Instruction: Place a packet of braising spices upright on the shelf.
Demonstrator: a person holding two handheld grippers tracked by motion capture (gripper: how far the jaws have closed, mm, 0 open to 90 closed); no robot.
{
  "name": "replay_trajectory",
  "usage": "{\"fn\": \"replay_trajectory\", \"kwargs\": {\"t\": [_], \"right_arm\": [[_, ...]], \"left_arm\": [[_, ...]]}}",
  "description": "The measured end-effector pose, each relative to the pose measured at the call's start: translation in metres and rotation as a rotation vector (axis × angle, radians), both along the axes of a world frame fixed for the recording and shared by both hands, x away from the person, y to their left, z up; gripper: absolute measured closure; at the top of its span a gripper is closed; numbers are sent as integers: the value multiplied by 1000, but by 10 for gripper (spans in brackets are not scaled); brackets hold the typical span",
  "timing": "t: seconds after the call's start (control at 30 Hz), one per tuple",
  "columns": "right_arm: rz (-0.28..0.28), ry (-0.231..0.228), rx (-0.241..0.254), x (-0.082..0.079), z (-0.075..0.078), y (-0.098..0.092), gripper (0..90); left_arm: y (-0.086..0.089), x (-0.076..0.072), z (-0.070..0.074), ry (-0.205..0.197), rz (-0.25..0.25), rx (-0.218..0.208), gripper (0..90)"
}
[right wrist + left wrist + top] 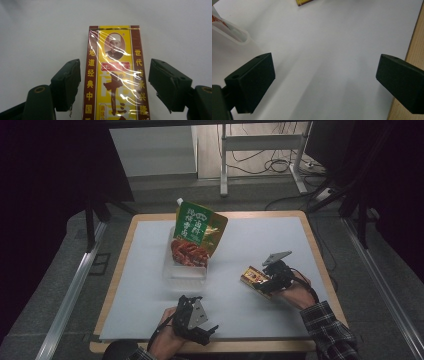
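Right gripper (114,82) jaws spread either side of yellow box (113,75), pads not pressing it. Left gripper (324,82) jaws spread over white mat (324,50).

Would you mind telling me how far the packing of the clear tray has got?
Done: the green sauce pouch already stands in the clear tray. In hand: the right gripper straddles the yellow spice box lying on the white mat, jaws open with a gap on each side. Left: probably gripping the box and moving it to the tray. The left gripper is open over bare mat.
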State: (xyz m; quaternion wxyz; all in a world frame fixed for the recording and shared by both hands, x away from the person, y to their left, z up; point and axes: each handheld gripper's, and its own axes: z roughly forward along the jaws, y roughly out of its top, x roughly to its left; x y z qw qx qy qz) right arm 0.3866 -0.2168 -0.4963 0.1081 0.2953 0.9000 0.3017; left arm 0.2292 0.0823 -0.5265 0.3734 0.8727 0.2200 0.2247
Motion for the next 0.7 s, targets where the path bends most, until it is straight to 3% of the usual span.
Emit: {"fn": "replay_trajectory", "kwargs": {"t": [0.13,0.3,0.47,0.7], "right_arm": [[3,22,-37,3,7,3,261],[15,61,-126,11,11,15,264],[27,109,-205,19,12,27,265],[39,155,-276,27,9,41,265]], "left_arm": [[0,0,0,0,1,0,19],[0,0,0,1,-5,9,19],[0,0,0,2,-4,5,19],[0,0,0,2,-5,4,19]]}}
